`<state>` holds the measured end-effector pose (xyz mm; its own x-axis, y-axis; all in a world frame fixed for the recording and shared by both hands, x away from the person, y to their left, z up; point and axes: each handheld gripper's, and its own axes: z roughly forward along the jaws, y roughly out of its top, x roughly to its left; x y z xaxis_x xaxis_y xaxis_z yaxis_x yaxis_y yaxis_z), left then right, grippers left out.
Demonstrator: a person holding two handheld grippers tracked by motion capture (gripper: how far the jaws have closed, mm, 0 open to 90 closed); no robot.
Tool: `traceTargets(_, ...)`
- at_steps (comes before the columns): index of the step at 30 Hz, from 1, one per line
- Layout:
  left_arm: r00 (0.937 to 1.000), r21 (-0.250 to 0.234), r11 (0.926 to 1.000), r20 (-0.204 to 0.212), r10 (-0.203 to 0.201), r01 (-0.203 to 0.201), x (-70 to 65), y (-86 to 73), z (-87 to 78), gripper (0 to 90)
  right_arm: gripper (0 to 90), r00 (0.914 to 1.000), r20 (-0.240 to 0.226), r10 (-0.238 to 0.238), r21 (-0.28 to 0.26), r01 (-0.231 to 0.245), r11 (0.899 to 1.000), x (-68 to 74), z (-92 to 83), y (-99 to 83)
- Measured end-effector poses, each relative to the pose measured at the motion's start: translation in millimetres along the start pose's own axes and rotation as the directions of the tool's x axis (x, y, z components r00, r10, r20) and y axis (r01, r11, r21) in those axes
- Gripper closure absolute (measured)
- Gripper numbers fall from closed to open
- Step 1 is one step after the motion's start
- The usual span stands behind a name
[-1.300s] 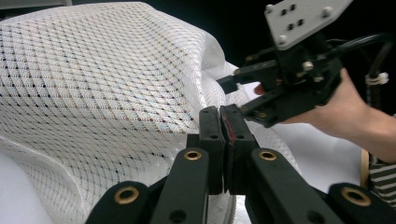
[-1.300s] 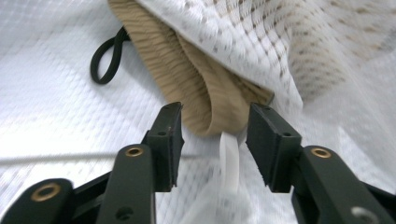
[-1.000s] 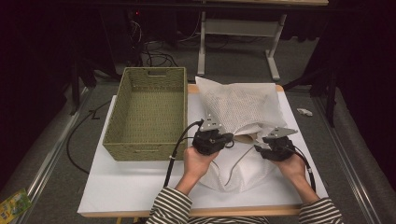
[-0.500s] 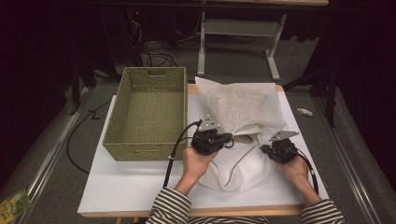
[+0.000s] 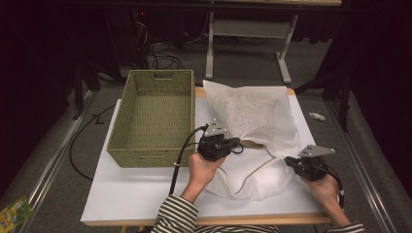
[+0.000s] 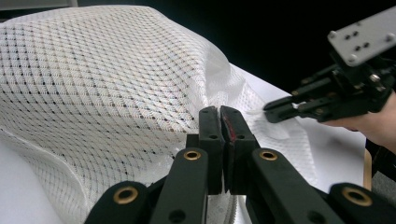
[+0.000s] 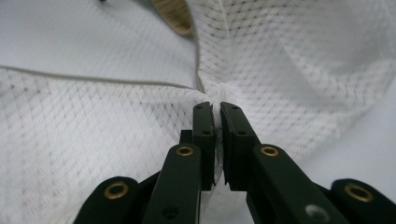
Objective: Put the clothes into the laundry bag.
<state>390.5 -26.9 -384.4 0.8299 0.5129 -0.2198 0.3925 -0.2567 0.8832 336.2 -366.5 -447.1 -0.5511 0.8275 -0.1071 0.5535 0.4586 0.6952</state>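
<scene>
A white mesh laundry bag [image 5: 252, 114] lies crumpled on the white table [image 5: 145, 194], its zipper [image 5: 252, 170] curving along the near side. My left gripper [image 5: 238, 144] is at the bag's left edge, and the left gripper view shows it [image 6: 220, 112] shut on a fold of mesh [image 6: 116, 84]. My right gripper [image 5: 287, 161] holds the bag's near right edge. Its jaws have just been closing, and in the right gripper view it [image 7: 217, 106] pinches a bunch of mesh beside the zipper [image 7: 93, 77]. The left gripper view also shows the right gripper [image 6: 271, 105] gripping fabric.
A green woven basket [image 5: 155, 155] stands on the table's left half, close to my left hand. A cable [image 5: 182, 150] trails from the left gripper along the basket's corner. Bare table lies in front of the bag.
The right gripper has closed on the bag's edge and moved right and toward the person, drawing the mesh out. The left hand has stayed put.
</scene>
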Motion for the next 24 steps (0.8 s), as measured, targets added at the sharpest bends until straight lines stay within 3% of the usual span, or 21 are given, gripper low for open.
traceTargets(6,1.0000,0.001,1.0000,0.001,-0.007,0.007,1.0,-3.8,0.4,87.9,84.7,0.9994,-0.034,0.002,0.025,-0.002,1.000,3.3,-9.4,-19.5)
traceTargets(8,1.0000,0.004,1.0000,0.000,-0.005,0.005,0.4,-3.9,0.5,87.8,80.2,0.9987,-0.051,0.009,0.009,-0.009,1.000,2.7,-11.0,-20.9)
traceTargets(13,1.0000,0.009,0.9999,0.004,-0.007,0.007,0.5,-4.7,2.6,87.9,67.4,0.9955,-0.075,0.057,-0.087,-0.064,0.994,0.0,-13.8,-7.7)
traceTargets(16,0.9999,0.007,0.9999,0.010,-0.011,0.011,0.9,-4.7,3.6,87.8,66.6,0.9990,-0.042,0.017,-0.089,-0.021,0.996,5.9,-8.5,8.7)
traceTargets(20,0.9998,0.008,0.9999,0.014,-0.013,0.013,2.1,-5.0,2.4,87.8,65.4,0.9995,-0.022,-0.021,-0.037,0.021,0.999,10.2,9.7,24.7)
traceTargets(24,0.9998,0.004,0.9999,0.014,-0.012,0.012,3.7,-5.5,-0.6,87.8,57.6,0.9996,-0.029,0.003,0.050,-0.001,0.999,8.9,33.8,24.8)
